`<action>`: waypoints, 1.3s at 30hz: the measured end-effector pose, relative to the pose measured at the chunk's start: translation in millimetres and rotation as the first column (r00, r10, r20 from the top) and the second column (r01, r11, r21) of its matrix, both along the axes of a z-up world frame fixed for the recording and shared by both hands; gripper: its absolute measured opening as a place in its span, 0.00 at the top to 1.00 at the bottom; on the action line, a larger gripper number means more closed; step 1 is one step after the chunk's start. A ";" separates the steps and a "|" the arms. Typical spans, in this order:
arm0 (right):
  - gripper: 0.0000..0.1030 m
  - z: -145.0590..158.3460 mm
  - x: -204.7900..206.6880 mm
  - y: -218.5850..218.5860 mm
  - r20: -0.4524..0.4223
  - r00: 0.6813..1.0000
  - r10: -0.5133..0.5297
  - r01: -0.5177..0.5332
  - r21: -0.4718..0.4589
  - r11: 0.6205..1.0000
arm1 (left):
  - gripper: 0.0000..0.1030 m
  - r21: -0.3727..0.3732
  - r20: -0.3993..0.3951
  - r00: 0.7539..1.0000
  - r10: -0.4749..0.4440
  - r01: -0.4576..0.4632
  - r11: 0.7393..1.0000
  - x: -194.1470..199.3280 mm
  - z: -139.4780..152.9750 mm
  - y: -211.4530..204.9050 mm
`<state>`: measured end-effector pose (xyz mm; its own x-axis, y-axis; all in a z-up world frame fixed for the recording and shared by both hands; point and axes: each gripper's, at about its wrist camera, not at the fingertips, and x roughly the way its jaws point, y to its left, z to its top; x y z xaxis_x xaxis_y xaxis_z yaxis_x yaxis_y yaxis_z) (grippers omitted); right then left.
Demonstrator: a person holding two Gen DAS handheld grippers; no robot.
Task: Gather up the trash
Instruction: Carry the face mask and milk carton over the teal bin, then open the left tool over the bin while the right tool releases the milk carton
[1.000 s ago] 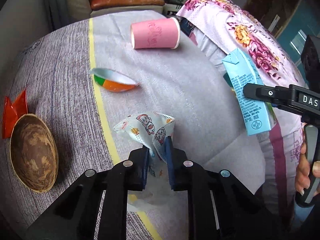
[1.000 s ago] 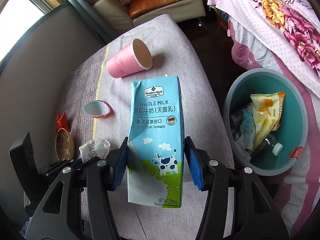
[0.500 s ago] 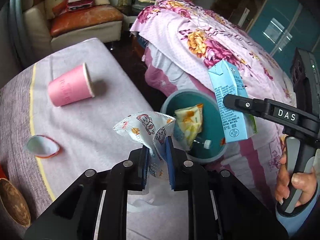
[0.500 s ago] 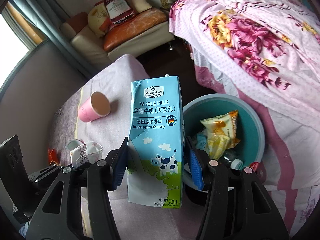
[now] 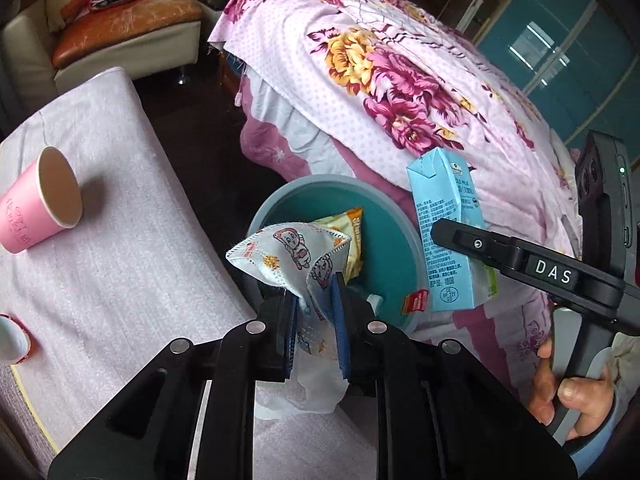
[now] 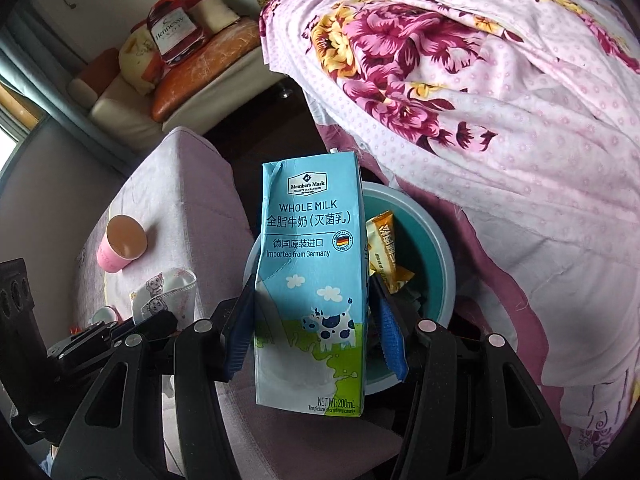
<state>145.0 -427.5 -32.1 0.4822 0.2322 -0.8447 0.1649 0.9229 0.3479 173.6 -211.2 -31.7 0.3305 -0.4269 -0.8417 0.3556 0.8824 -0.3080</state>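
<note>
While a pale lilac ribbed cloth [image 5: 120, 264] covers the low table at the left, a bed under a pink sheet printed with magenta and yellow flowers [image 5: 400, 80] fills the right side of the room, with dark floor between them and a cream sofa with an orange cushion [image 5: 124, 28] at the far wall. On that cushion lies a red bag [image 6: 172, 32] reading "Hennessy". A round teal plastic bin [image 5: 392, 248] sits between table and bed, holding a yellow snack wrapper [image 6: 386, 256]. The left gripper [image 5: 314, 316], jaws nearly closed, pinches a crumpled white face mask with cartoon figures [image 5: 296, 252] in the air just in front of the bin's near rim. The right gripper [image 6: 316, 328], jaws about half apart, clamps the sides of a light-blue milk carton [image 6: 310, 280], upright, long axis vertical, in front of the bin. Its front reads "Member's Mark", "WHOLE MILK", "Imported from Germany", "NET WT: 200mL". A pink paper cup [image 5: 36, 208] lies on its side on the cloth, mouth toward the bin. The right gripper's arm reads "DAS".
</note>
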 end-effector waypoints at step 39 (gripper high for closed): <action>0.29 -11.7 7.0 -7.5 -0.057 0.998 -0.031 0.030 -0.009 0.999 | 0.09 0.010 -0.065 0.998 0.023 -0.023 1.000 4.1 -25.6 10.7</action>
